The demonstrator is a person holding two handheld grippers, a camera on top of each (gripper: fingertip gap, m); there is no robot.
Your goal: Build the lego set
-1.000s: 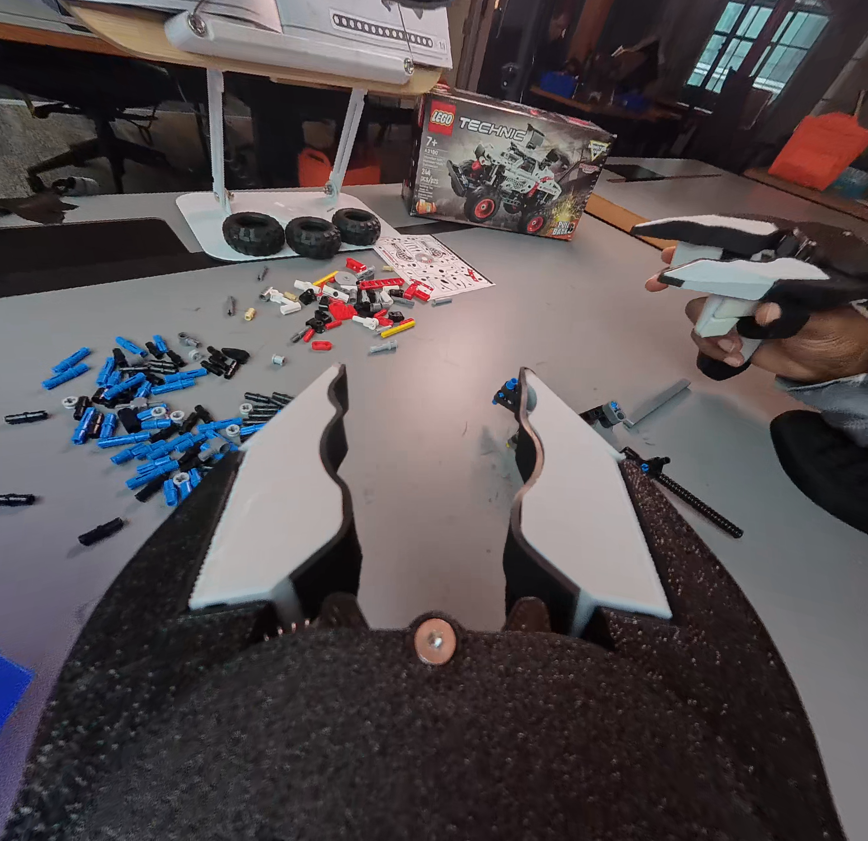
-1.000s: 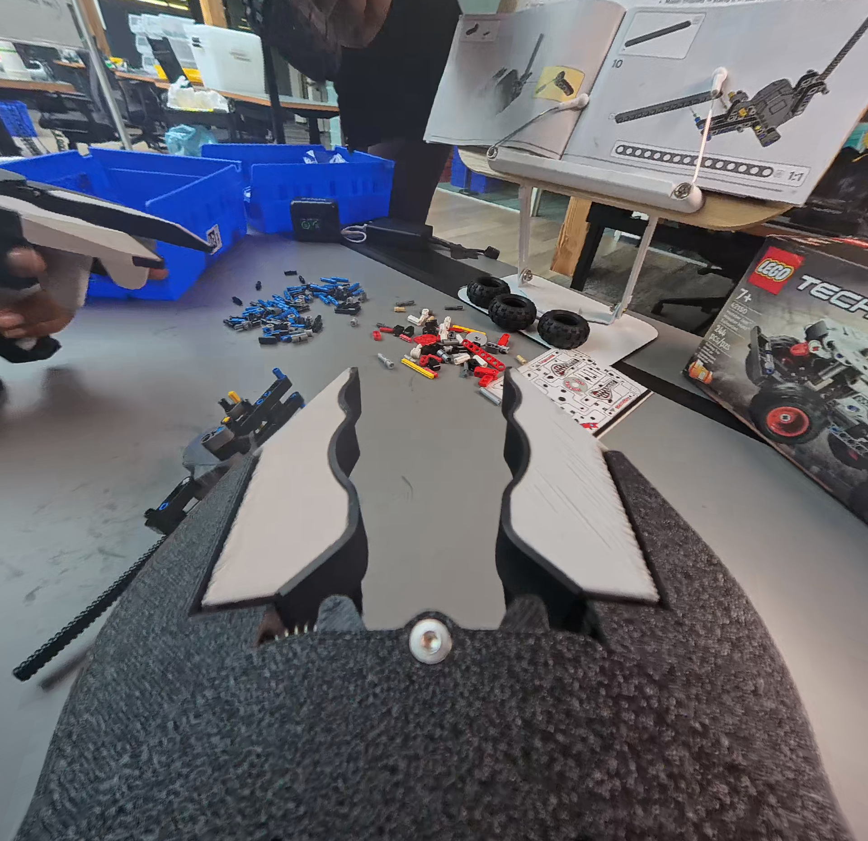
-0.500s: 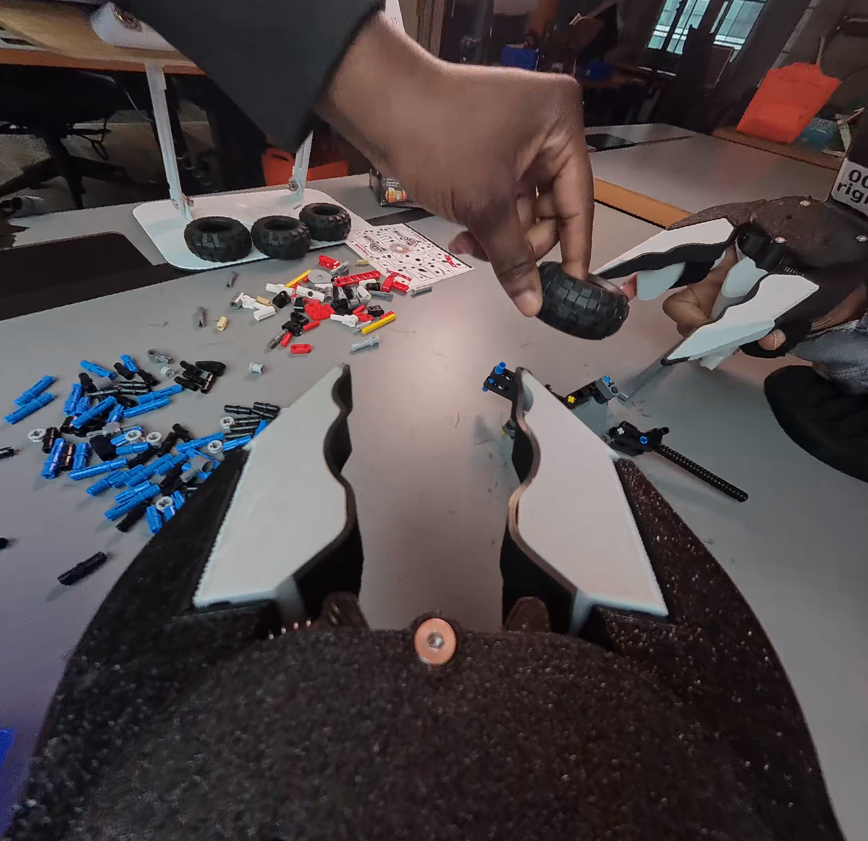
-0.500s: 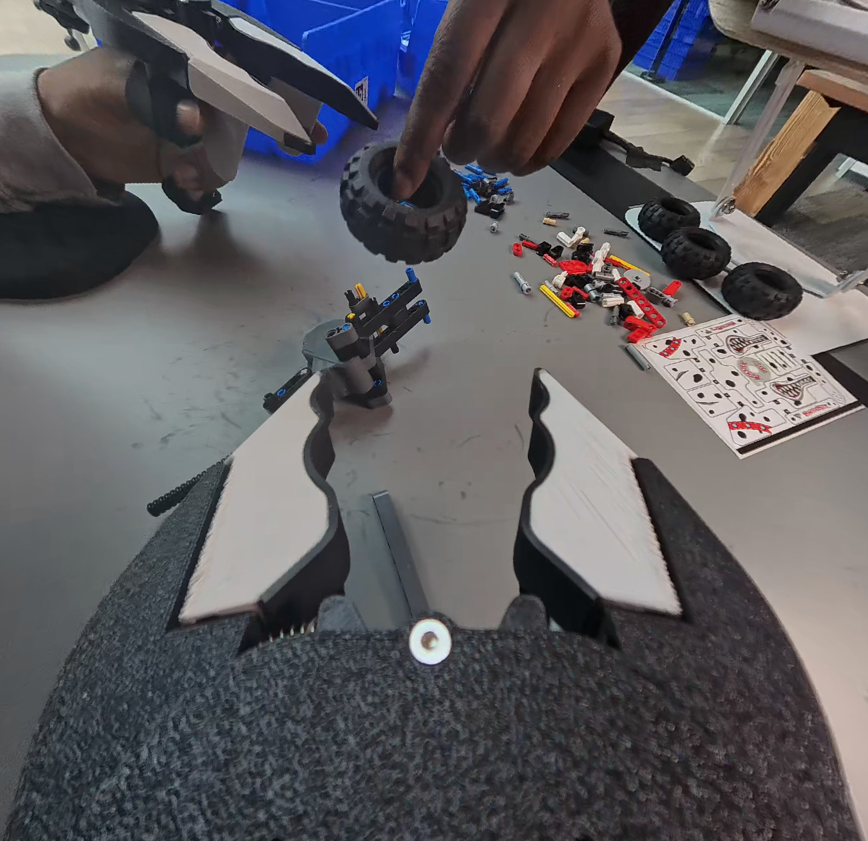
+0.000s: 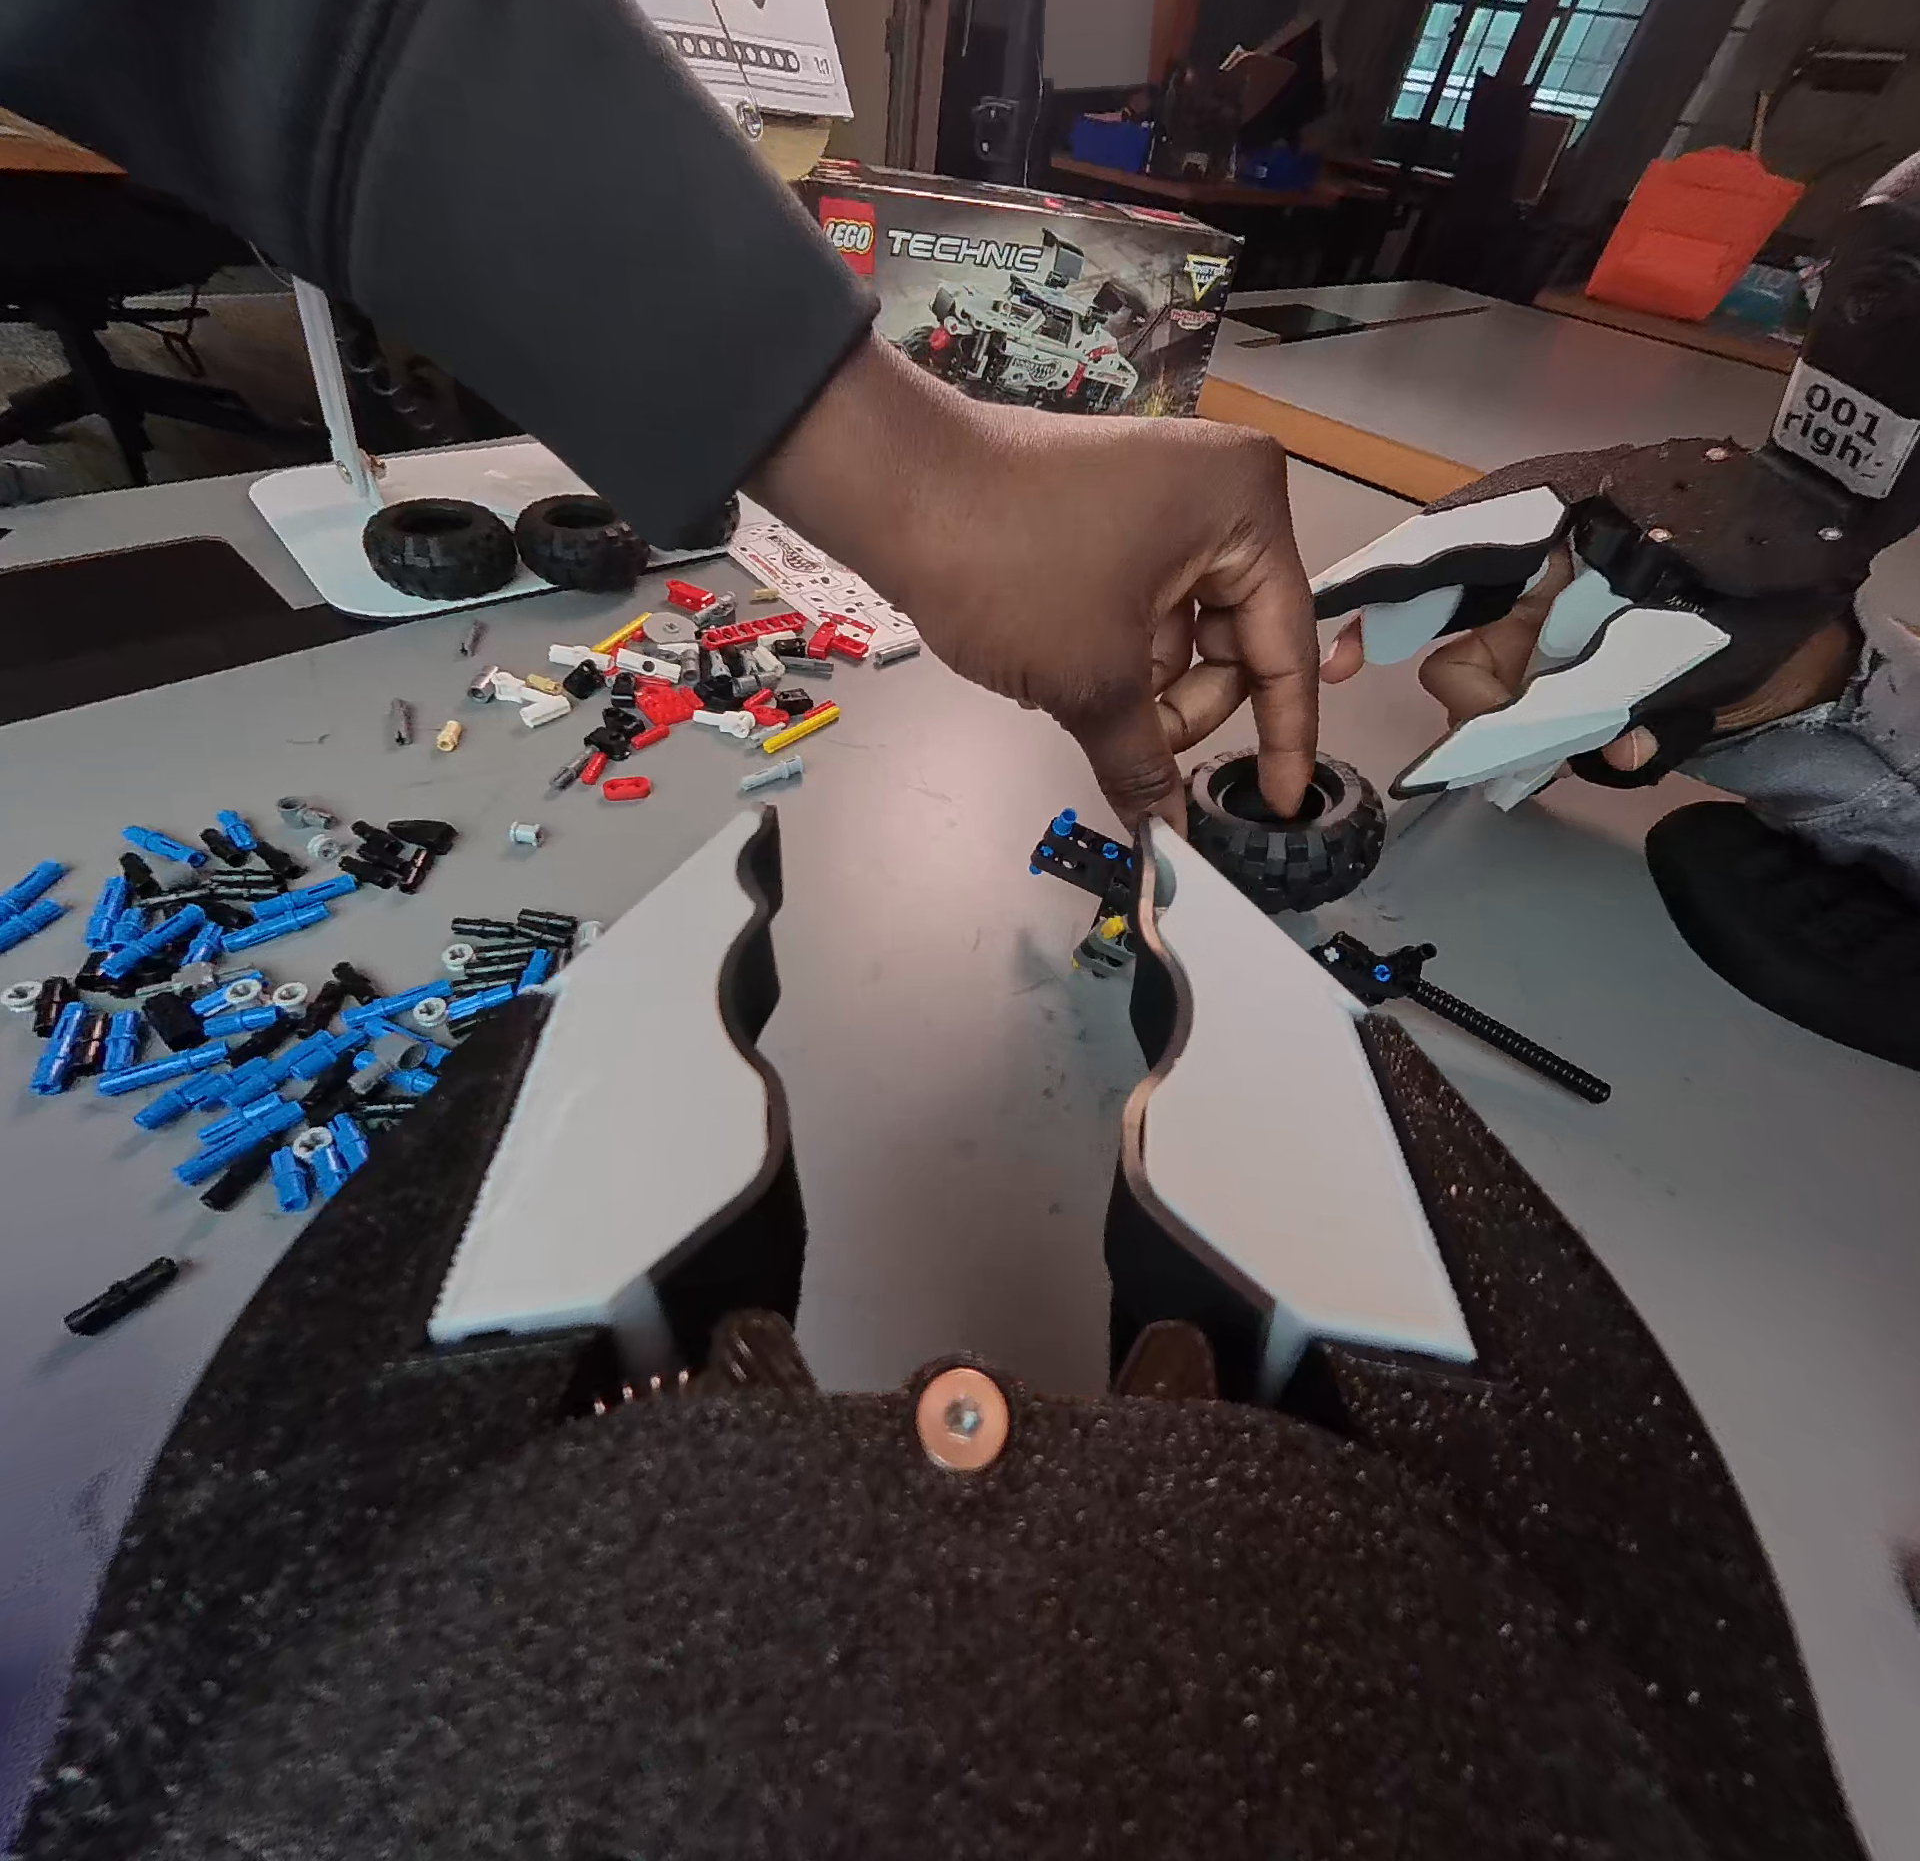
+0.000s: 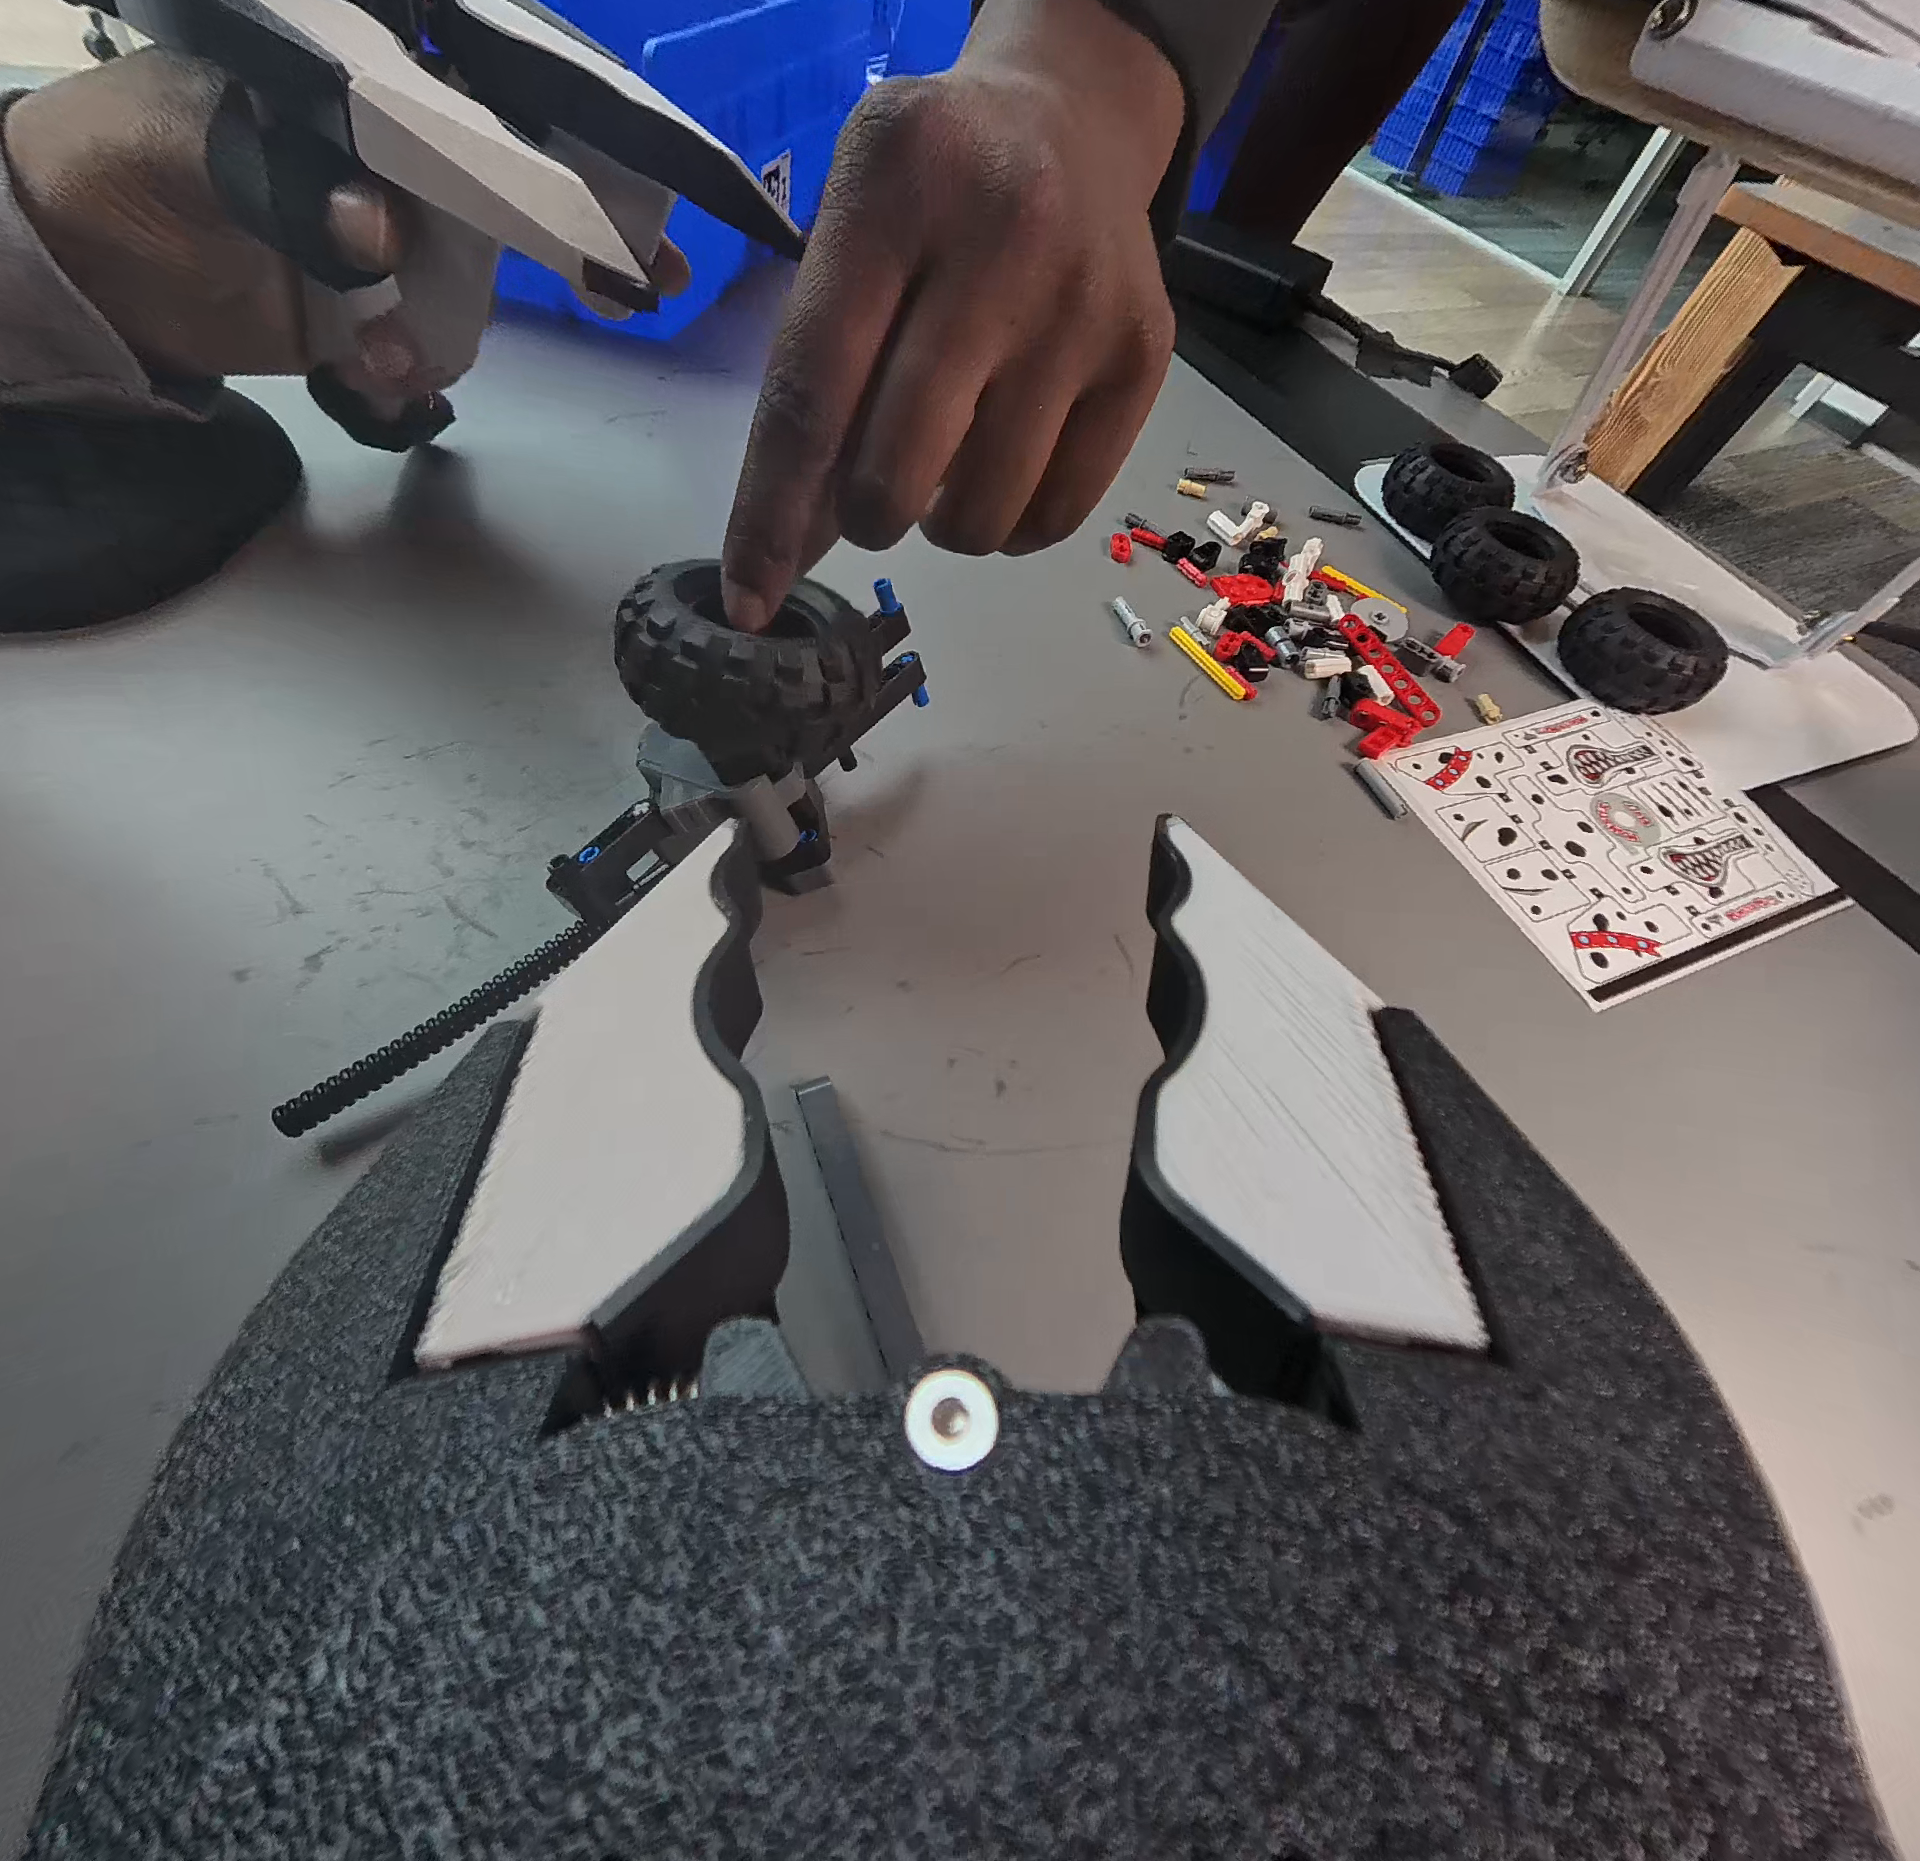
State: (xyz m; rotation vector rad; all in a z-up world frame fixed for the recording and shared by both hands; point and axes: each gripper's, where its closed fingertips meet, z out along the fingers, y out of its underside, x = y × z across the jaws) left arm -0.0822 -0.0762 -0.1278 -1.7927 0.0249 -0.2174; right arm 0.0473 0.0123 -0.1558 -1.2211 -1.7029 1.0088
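A person's bare hand (image 6: 966,284) holds a black tyre (image 6: 727,679) with one finger in its hub, against a small black and grey sub-assembly (image 6: 790,824) with blue pins. A black ribbed rod (image 6: 436,1032) sticks out of it. My right gripper (image 6: 951,835) is open and empty, just short of the sub-assembly, with a grey beam (image 6: 852,1209) lying on the table between its fingers. My left gripper (image 5: 956,835) is open and empty; the tyre (image 5: 1299,855) and sub-assembly (image 5: 1086,866) lie past its right fingertip. The right gripper also shows in the left wrist view (image 5: 1361,684).
Three spare tyres (image 6: 1507,564) sit on the white base of the booklet stand. A sticker sheet (image 6: 1600,845) and a pile of red, black and white parts (image 6: 1288,616) lie beside it. Blue and black pins (image 5: 229,1001) lie left. The set's box (image 5: 1039,284) stands behind; blue bins (image 6: 748,76) are far left. My right gripper is the nearer one to the black ribbed rod (image 6: 436,1032): about 8 cm, against 15 cm. Seen from the left wrist view (image 5: 1510,1036) as well.
A bare hand has come in with a tyre and lowered it onto the table by the sub-assembly. My right gripper has moved closer to the sub-assembly. Both grippers stay open.
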